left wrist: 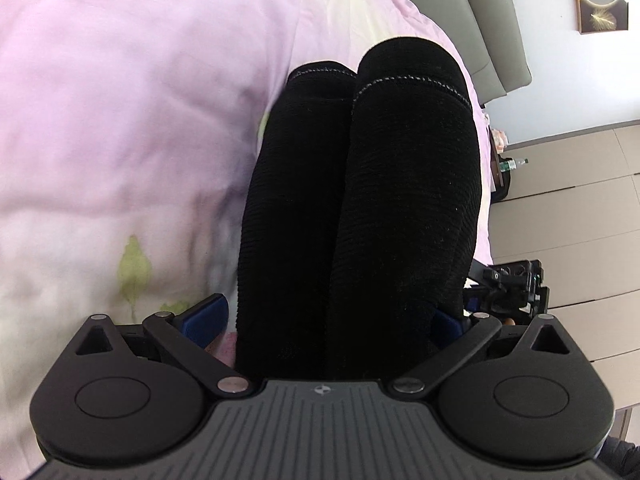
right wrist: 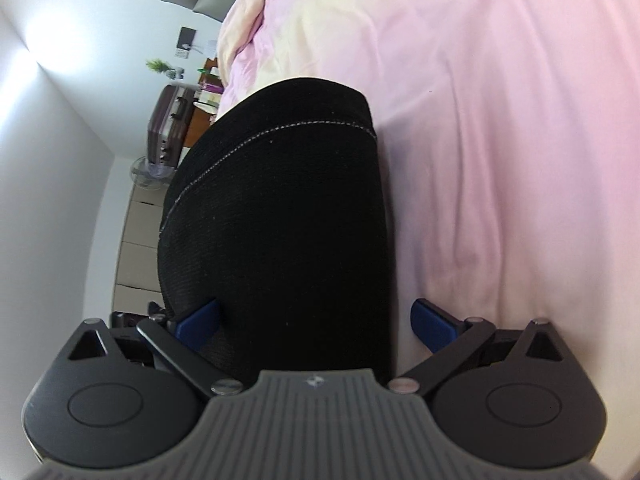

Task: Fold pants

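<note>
Black ribbed pants (left wrist: 360,200) lie on the pink bed cover (left wrist: 120,120), both legs side by side with their stitched hems at the far end. My left gripper (left wrist: 328,316) stands wide with the near end of the pants between its blue pads (left wrist: 208,316); the left pad is just clear of the cloth and the right pad is partly hidden behind it. In the right wrist view one folded leg of the pants (right wrist: 280,220) runs away from my right gripper (right wrist: 316,316), which is open. Its right pad (right wrist: 432,320) is apart from the cloth and its left pad (right wrist: 200,320) is at the cloth's edge.
The bed's edge runs close beside the pants, with tiled floor (left wrist: 580,200) beyond. A grey padded headboard (left wrist: 480,20) stands at the far end. A dark suitcase (right wrist: 168,128), a fan (right wrist: 148,176) and a cluttered side table (right wrist: 208,92) stand by the wall.
</note>
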{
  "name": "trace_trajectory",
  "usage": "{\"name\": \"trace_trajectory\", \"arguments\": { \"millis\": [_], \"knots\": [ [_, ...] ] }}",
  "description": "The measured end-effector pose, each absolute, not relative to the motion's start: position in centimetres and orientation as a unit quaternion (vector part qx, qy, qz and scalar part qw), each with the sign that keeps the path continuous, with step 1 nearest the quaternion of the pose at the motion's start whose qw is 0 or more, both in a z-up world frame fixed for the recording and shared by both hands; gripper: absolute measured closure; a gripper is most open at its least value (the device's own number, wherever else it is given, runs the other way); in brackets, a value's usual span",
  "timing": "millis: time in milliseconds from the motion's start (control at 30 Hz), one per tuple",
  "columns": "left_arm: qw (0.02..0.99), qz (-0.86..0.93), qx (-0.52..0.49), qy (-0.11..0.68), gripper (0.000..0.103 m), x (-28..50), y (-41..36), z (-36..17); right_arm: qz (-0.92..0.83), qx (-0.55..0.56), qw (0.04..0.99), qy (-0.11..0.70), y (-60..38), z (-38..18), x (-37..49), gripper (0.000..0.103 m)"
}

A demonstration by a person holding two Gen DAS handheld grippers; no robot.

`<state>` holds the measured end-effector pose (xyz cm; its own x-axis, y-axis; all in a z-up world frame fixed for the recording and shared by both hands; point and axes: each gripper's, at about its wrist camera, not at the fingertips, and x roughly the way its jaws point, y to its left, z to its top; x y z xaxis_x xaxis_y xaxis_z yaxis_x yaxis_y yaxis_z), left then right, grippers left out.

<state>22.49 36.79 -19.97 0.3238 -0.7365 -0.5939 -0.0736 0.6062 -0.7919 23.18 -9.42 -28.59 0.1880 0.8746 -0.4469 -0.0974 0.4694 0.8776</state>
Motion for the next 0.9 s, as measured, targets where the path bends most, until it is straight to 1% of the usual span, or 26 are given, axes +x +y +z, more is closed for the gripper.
{"name": "trace_trajectory", "arguments": {
  "millis": [167, 300, 367, 467, 533, 733, 800, 833, 867, 900],
  "knots": [
    [0.716, -0.241, -0.380, 0.533, 0.000, 22.6, 36.2, -20.3, 0.412, 0.360, 0.645, 0.534, -7.4, -29.6, 24.0, 0.005],
    [0.717, -0.245, -0.374, 0.535, 0.000, 22.3, 34.2, -20.8, 0.451, 0.296, 0.644, 0.542, -4.8, -29.9, 23.9, 0.005],
    [0.723, -0.237, -0.368, 0.534, 0.000, 22.1, 33.5, -20.9, 0.451, 0.286, 0.655, 0.535, -4.1, -29.6, 23.6, 0.005],
    [0.727, -0.230, -0.366, 0.534, 0.000, 22.0, 33.2, -20.5, 0.447, 0.295, 0.664, 0.522, -4.5, -29.5, 23.9, 0.013],
    [0.732, -0.226, -0.363, 0.531, 0.000, 21.8, 32.9, -20.3, 0.443, 0.306, 0.667, 0.515, -4.8, -29.4, 23.6, 0.021],
    [0.754, -0.210, -0.360, 0.508, 0.000, 20.4, 32.4, -19.0, 0.427, 0.315, 0.682, 0.503, -5.7, -28.2, 23.0, 0.034],
    [0.760, -0.213, -0.360, 0.497, 0.007, 19.7, 32.4, -18.3, 0.422, 0.317, 0.685, 0.502, -6.0, -27.6, 22.5, 0.036],
    [0.762, -0.218, -0.360, 0.491, 0.012, 19.2, 32.4, -17.5, 0.422, 0.318, 0.686, 0.501, -6.2, -27.1, 22.3, 0.037],
    [0.763, -0.223, -0.362, 0.487, 0.015, 18.9, 32.4, -17.0, 0.423, 0.318, 0.687, 0.498, -6.5, -26.6, 22.1, 0.038],
    [0.764, -0.230, -0.362, 0.482, 0.015, 18.7, 32.4, -16.5, 0.425, 0.321, 0.686, 0.495, -6.6, -26.0, 21.8, 0.039]
  ]
}}
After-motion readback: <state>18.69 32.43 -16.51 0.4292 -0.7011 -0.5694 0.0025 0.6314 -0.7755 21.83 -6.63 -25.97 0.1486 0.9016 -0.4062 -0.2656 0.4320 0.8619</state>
